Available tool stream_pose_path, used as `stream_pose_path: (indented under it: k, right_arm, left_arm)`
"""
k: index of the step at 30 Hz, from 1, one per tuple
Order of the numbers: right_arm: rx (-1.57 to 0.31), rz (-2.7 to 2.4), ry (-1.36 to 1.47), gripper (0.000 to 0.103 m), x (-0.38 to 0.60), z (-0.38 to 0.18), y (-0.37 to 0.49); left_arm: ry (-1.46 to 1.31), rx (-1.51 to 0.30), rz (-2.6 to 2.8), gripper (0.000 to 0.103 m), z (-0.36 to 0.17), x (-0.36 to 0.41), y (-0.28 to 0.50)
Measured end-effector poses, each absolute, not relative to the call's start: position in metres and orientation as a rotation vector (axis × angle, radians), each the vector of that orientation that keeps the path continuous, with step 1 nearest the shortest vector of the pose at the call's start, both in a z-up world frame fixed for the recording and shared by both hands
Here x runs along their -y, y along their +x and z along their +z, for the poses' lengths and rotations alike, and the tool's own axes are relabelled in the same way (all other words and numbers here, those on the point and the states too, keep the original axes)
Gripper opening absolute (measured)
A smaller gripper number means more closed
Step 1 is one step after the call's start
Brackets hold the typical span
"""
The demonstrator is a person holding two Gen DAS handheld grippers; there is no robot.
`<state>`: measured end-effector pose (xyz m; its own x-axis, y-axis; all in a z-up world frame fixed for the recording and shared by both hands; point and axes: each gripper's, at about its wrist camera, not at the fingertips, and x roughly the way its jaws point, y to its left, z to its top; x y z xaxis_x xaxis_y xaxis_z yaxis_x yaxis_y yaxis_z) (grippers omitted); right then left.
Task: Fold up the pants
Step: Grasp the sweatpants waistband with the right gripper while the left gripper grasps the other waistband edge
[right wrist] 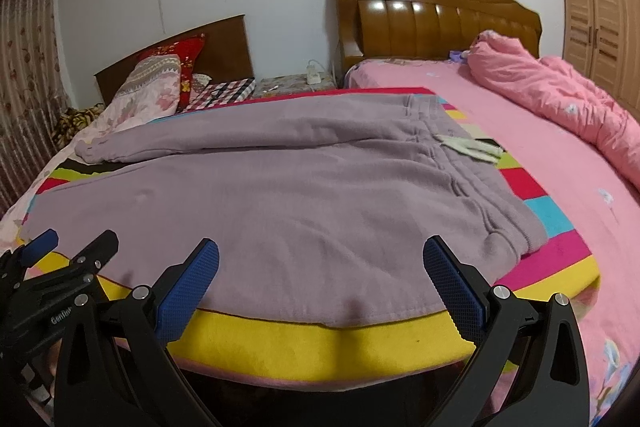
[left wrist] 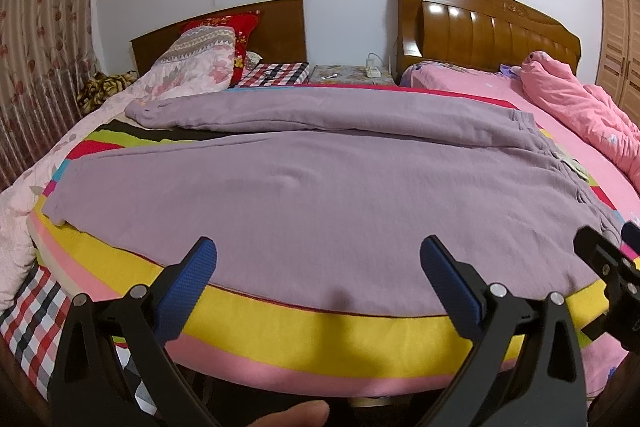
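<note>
Lilac sweatpants (left wrist: 312,183) lie spread flat on a striped multicolour mat (left wrist: 304,331), legs pointing left and waistband (right wrist: 472,183) to the right. The far leg (left wrist: 240,111) angles away from the near leg. My left gripper (left wrist: 318,263) is open and empty, hovering over the pants' near edge. My right gripper (right wrist: 320,267) is open and empty, over the near edge close to the waistband. The right gripper shows in the left wrist view (left wrist: 608,259); the left one shows in the right wrist view (right wrist: 60,251). A white label (right wrist: 468,147) lies at the waistband.
The mat (right wrist: 320,343) lies across two beds. A pink quilt (right wrist: 560,99) is bunched at the right, and floral pillows (left wrist: 192,67) lie at the far left. Wooden headboards (right wrist: 436,15) and a nightstand (left wrist: 348,75) stand at the back. A curtain (left wrist: 36,39) hangs on the left.
</note>
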<state>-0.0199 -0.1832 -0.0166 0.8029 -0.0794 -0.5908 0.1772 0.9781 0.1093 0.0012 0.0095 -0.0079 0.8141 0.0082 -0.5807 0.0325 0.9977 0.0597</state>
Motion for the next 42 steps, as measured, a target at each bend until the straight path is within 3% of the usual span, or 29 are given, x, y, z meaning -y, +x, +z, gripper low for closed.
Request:
stream_pose_path:
  k: [5,8,13,17,19,31,35,37,39,40,42]
  right_arm:
    - [-0.745,-0.064,0.247,0.099,0.213,-0.021,0.005]
    - [-0.814,-0.041,0.283,0.099,0.246,-0.013,0.039]
    - [-0.816,0.007,0.141,0.099,0.277,0.015,0.111]
    - [-0.829,0.128,0.043,0.099,0.3,0.025,0.19]
    - [-0.815,0.219,0.022,0.099,0.316,0.025,0.23]
    - [-1.051,0.42,-0.245,0.098,0.361,-0.042,0.404]
    - [-1.138,0.482,-0.239,0.086,0.365,-0.058,0.424]
    - [-1.161,0.528,-0.182,0.081,0.373,-0.061,0.432]
    - [-1.16,0.555,-0.192,0.058,0.371,-0.059,0.434]
    - [-1.161,0.576,-0.183,0.04,0.37,-0.056,0.433]
    - [-1.173,0.61,-0.196,0.026,0.364,-0.053,0.427]
  left_arm:
    - [0.179,-0.584,0.047,0.102,0.006,-0.018,0.023]
    - [0.187,-0.734,-0.046,0.102,0.007,-0.027,0.068]
    - [0.211,-0.847,-0.226,0.102,0.013,-0.026,0.142]
    - [0.241,-0.749,-0.438,0.101,0.019,-0.016,0.207]
    - [0.241,-0.793,-0.519,0.101,0.017,-0.007,0.243]
    - [0.467,-0.9,-0.632,0.101,-0.012,0.01,0.435]
    - [0.47,-0.955,-0.761,0.101,-0.026,0.007,0.474]
    - [0.473,-0.978,-0.81,0.095,-0.033,0.007,0.485]
    - [0.468,-1.012,-0.859,0.083,-0.039,0.007,0.498]
    - [0.468,-1.023,-0.873,0.08,-0.041,0.009,0.501]
    - [0.486,-1.043,-0.906,0.077,-0.045,0.011,0.507]
